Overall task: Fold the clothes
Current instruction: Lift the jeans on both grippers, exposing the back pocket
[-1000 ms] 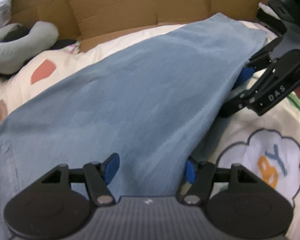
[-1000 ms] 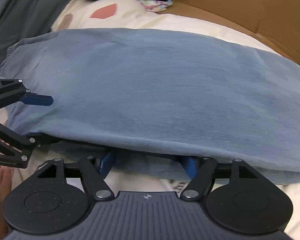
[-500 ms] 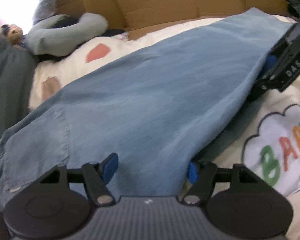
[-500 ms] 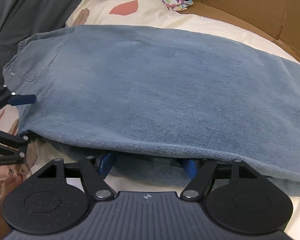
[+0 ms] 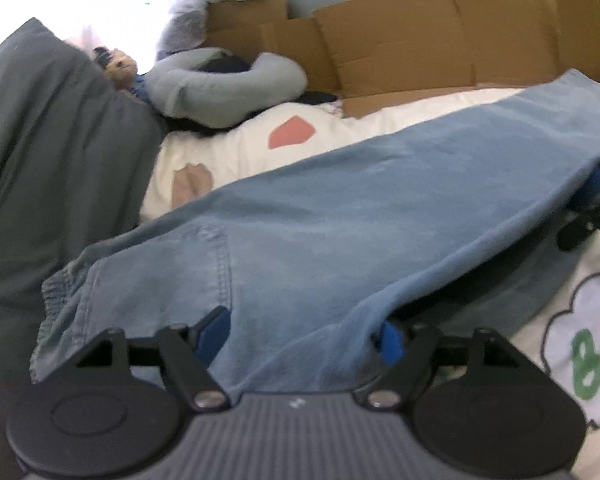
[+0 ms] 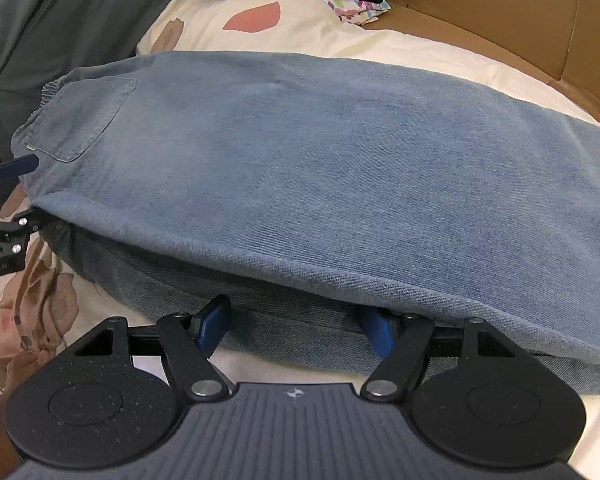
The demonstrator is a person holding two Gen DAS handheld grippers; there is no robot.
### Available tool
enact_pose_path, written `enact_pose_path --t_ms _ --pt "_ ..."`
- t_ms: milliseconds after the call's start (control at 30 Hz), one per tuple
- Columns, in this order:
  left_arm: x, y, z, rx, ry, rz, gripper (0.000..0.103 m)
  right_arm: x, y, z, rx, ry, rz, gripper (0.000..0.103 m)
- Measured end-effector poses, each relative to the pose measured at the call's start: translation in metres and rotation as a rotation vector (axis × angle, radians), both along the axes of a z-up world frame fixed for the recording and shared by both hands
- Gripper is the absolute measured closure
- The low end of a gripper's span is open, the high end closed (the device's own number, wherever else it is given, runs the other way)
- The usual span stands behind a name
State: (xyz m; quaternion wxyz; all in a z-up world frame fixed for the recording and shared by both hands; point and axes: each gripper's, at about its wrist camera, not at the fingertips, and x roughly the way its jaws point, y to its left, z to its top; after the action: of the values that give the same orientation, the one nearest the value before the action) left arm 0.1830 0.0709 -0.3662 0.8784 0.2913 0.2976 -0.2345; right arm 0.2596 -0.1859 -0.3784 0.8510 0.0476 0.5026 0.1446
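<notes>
Since the earlier frame, the left gripper (image 5: 304, 334) has swung along the garment toward its waist end: the elastic waistband and the stitched back pocket (image 5: 160, 280), absent from the left wrist view a second ago, now lie just ahead of its left finger. Its jaws are opening, with the doubled edge of the faded blue denim trousers (image 6: 320, 168) between the blue pads (image 5: 214, 330); the pads no longer appear to press the cloth. The right gripper (image 6: 296, 330) stands wide at the folded long edge farther down the leg, with the lower denim layer lying between its fingers; no pinch is evident. The trousers lie lengthwise across the cream printed bedsheet (image 5: 380, 128), folded leg over leg, ahead of both claws, with the upper layer overhanging the right claw's fingertips. A grey blanket (image 5: 52, 160) lies beyond the waistband, and a brown cardboard wall (image 5: 440, 36) stands at the far side. Judgement: the lengthwise fold is laid and release is in hand. To finish it well, let the left claw clear the cloth fully before drawing back, and withdraw low and straight so neither layer drags. The two leg edges are not flush near the right claw; square them before any crosswise fold.
</notes>
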Motion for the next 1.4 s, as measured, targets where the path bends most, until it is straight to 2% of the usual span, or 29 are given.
enact_pose_path --t_ms 133,300,367,500,733,900,1067,1267,1400 --pt "0.006 0.006 -0.010 -0.002 0.088 0.050 0.019 0.000 0.000 -0.001 0.001 -0.001 0.002 0.030" --pt "0.009 0.008 -0.015 0.007 0.139 0.073 0.017 0.001 0.000 -0.002 -0.001 -0.004 0.005 0.030" --pt "0.008 0.009 -0.017 0.013 0.154 0.083 0.013 0.001 0.000 -0.003 -0.001 -0.007 0.010 0.030" --pt "0.012 0.013 -0.025 -0.002 0.225 0.128 0.013 0.000 -0.001 -0.003 0.001 -0.011 0.017 0.030" --pt "0.013 0.008 -0.033 0.022 0.229 0.145 0.013 -0.001 -0.002 -0.003 0.001 -0.014 0.022 0.030" --pt "0.013 0.012 -0.030 0.078 0.221 0.096 0.014 -0.004 -0.008 0.001 0.003 -0.007 0.027 0.033" --pt "0.024 0.020 -0.021 0.114 0.263 0.022 0.014 -0.011 -0.029 0.008 0.016 0.014 0.020 0.034" --pt "0.035 0.013 -0.015 0.164 0.295 -0.036 0.016 -0.030 -0.073 0.012 0.011 0.038 -0.084 0.034" --pt "0.038 0.012 -0.018 0.174 0.327 -0.040 0.016 -0.044 -0.100 0.011 -0.002 0.052 -0.152 0.034"
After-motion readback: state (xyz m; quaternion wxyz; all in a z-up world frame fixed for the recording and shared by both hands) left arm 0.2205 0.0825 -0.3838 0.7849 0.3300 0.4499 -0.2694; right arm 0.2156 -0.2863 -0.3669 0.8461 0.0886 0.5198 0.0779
